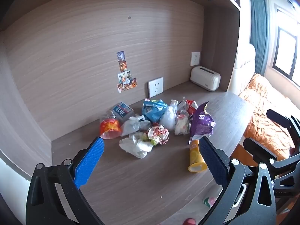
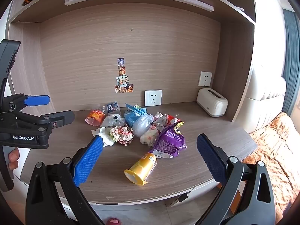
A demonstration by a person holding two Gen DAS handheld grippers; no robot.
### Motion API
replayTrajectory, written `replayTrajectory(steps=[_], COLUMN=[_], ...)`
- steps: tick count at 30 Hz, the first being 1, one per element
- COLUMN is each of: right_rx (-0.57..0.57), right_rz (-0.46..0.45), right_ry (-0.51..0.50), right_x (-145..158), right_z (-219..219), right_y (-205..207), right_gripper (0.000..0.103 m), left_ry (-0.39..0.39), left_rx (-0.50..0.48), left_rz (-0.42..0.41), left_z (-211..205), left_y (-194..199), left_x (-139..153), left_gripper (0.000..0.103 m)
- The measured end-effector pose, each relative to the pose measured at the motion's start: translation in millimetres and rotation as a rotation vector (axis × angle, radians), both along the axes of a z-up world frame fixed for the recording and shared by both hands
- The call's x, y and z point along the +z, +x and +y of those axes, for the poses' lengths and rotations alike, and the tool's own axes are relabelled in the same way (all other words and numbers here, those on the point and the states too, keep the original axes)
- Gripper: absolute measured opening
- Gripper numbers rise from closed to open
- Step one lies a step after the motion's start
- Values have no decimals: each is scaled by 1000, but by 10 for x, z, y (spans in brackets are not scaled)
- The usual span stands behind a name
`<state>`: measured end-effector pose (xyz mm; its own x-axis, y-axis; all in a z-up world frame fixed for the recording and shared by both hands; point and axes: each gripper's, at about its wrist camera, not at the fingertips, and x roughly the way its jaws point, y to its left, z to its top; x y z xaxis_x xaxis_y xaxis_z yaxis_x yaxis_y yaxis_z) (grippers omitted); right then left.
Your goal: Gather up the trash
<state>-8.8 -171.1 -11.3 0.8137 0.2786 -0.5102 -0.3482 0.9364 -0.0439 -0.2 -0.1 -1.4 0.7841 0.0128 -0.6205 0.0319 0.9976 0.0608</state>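
Note:
A pile of trash lies on the wooden desk (image 2: 187, 176): a yellow cup (image 2: 141, 169) on its side nearest me, a purple snack bag (image 2: 169, 143), crumpled red-and-white paper (image 2: 122, 134), white tissue (image 1: 136, 144), a blue bag (image 1: 153, 109), clear plastic (image 2: 142, 124) and an orange cup (image 1: 109, 128). My left gripper (image 1: 151, 140) is open and empty, above the desk in front of the pile. My right gripper (image 2: 150, 138) is open and empty, in front of the yellow cup. The left gripper also shows at the left of the right wrist view (image 2: 54, 108).
A white toaster-like box (image 2: 212, 105) stands at the desk's back right. Wall sockets (image 2: 153, 97) and stickers (image 2: 122, 76) are on the back panel. A shelf with toys runs overhead. A bed with an orange cover (image 2: 277, 150) lies to the right.

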Motion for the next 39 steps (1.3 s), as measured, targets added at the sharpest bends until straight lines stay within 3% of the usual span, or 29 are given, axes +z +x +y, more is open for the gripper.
replayTrajectory(steps=[39], right_rx=[20], right_rz=[23], right_ry=[31], right_x=[11], right_z=[2], right_y=[128], right_gripper=[100], left_ry=[-12], left_rx=[-5], left_rz=[27], left_z=[1], left_y=[119], left_x=[-29], left_gripper=[99])
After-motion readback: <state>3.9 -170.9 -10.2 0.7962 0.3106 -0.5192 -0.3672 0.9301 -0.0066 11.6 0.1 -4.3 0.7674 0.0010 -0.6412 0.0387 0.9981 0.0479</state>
